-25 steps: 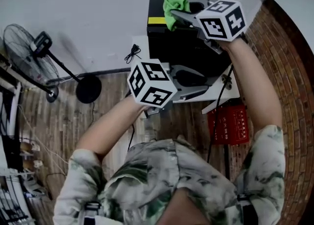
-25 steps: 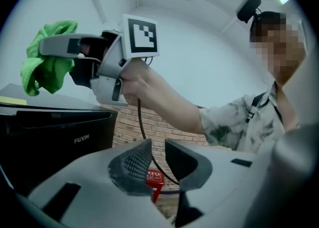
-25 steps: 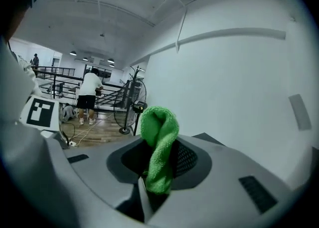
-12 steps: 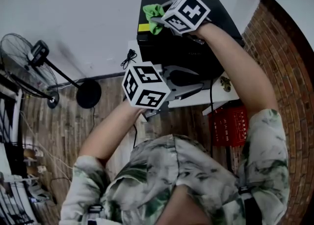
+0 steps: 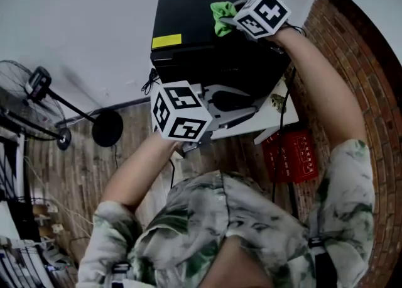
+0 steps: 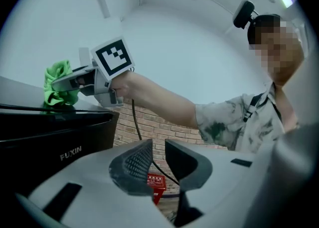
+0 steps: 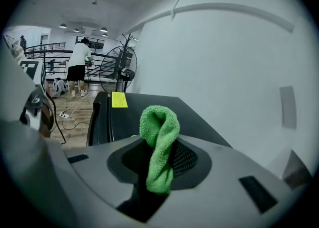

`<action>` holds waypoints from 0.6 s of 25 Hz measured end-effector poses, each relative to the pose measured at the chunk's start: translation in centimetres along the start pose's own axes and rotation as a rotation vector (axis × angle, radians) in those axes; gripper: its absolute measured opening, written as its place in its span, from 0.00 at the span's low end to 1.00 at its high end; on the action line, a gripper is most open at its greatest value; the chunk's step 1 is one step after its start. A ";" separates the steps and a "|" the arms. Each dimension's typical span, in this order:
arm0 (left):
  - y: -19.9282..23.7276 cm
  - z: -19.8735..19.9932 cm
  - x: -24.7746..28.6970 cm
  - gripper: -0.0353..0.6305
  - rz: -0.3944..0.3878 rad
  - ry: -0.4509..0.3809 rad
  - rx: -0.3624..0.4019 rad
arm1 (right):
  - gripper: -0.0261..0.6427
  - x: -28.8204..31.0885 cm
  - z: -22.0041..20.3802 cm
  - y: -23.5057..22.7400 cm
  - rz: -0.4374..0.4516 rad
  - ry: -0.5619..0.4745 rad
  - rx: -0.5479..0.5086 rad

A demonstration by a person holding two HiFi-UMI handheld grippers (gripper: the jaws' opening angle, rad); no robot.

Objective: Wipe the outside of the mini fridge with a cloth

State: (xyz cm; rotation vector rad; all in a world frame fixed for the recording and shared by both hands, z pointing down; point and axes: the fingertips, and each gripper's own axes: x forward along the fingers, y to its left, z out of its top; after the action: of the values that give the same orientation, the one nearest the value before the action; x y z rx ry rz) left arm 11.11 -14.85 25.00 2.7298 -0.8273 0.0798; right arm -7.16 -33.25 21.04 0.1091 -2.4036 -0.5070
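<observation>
The black mini fridge (image 5: 188,16) stands on a low white table, a yellow label (image 5: 166,41) at its front left corner. My right gripper (image 5: 231,20) is shut on a green cloth (image 5: 221,15) and presses it onto the fridge top, right of the middle. In the right gripper view the cloth (image 7: 159,142) stands pinched between the jaws above the fridge top (image 7: 134,117). My left gripper (image 5: 251,112) hovers in front of the fridge door, its jaws almost together and holding nothing. From there the fridge front (image 6: 60,137) and the cloth (image 6: 57,82) show at left.
A standing fan (image 5: 38,98) with a round base (image 5: 105,126) is on the wooden floor at left. A red box (image 5: 292,155) sits beside the white table (image 5: 251,131), near the brick wall at right. A person (image 7: 78,67) stands far off.
My right gripper has slid the cloth across the fridge top, first toward the yellow label, then away from it to the right. The left gripper has stayed in front of the door.
</observation>
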 end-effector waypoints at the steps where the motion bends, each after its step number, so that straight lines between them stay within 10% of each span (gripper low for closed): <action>1: 0.1 0.1 0.3 0.17 -0.008 0.000 -0.001 | 0.21 -0.5 -1.0 -0.8 -0.015 0.011 0.010; 15: 1.1 0.4 4.6 0.17 -0.066 0.012 0.006 | 0.21 -6.5 -11.1 -9.6 -0.171 0.154 0.054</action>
State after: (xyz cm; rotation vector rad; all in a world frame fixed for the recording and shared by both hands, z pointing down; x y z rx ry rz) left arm 14.28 -18.32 25.54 2.7562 -0.7345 0.0847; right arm 4.39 -44.40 21.20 0.3669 -2.2686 -0.4924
